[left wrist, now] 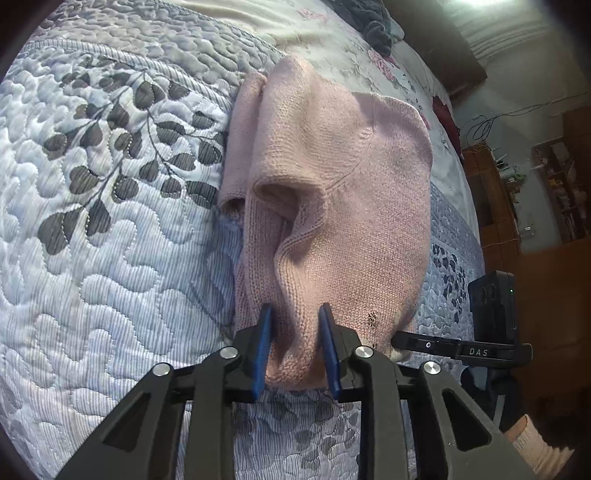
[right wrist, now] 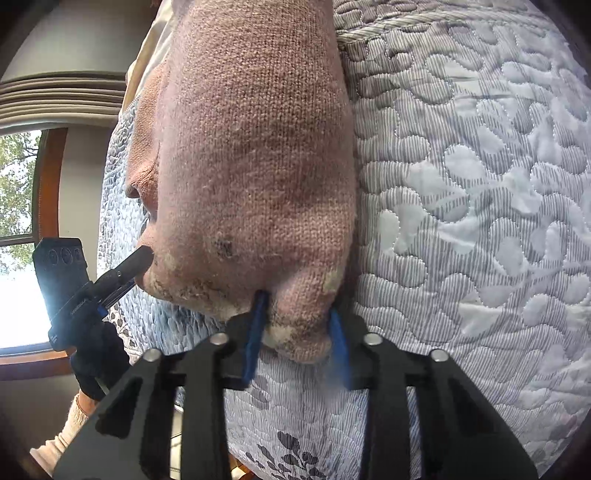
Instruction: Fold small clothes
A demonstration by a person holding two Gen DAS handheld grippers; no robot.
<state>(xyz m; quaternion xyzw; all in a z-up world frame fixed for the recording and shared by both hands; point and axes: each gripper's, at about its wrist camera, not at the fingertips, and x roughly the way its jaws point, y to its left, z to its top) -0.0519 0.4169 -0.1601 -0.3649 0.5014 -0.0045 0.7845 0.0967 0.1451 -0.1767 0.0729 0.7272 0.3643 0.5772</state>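
On the quilted bedspread (left wrist: 110,229), seen from the left wrist, we note grey leaf prints at far left, then the pink knitted garment (left wrist: 332,177) lying lengthwise across the middle, partly folded, with a loose sleeve or flap along its left edge. Nearest the camera, the left gripper (left wrist: 295,314) has its blue fingers (left wrist: 263,343) on either side of a raised ridge of the knit at the garment's near edge, cloth pinched between them. Right of that, a small dark mark shows on the knit, and beside it the tip of the right gripper (left wrist: 400,338) meets the same near edge; we cannot see its pads from here. Further right we log a flowered sheet (left wrist: 399,70), dark clothing (left wrist: 373,26) at the far end of the bed, and wooden shelves (left wrist: 491,192) against the wall. From the right wrist, starting left: a window (right wrist: 18,206), the left gripper (right wrist: 142,258) touching the garment's (right wrist: 251,147) edge, a pale sleeve (right wrist: 62,432) low down. At centre the right gripper (right wrist: 297,306) is clamped on a bunched, frayed corner of the knit, blue fingers (right wrist: 255,332) pressing it from both sides. Bedspread (right wrist: 480,221) fills the right.
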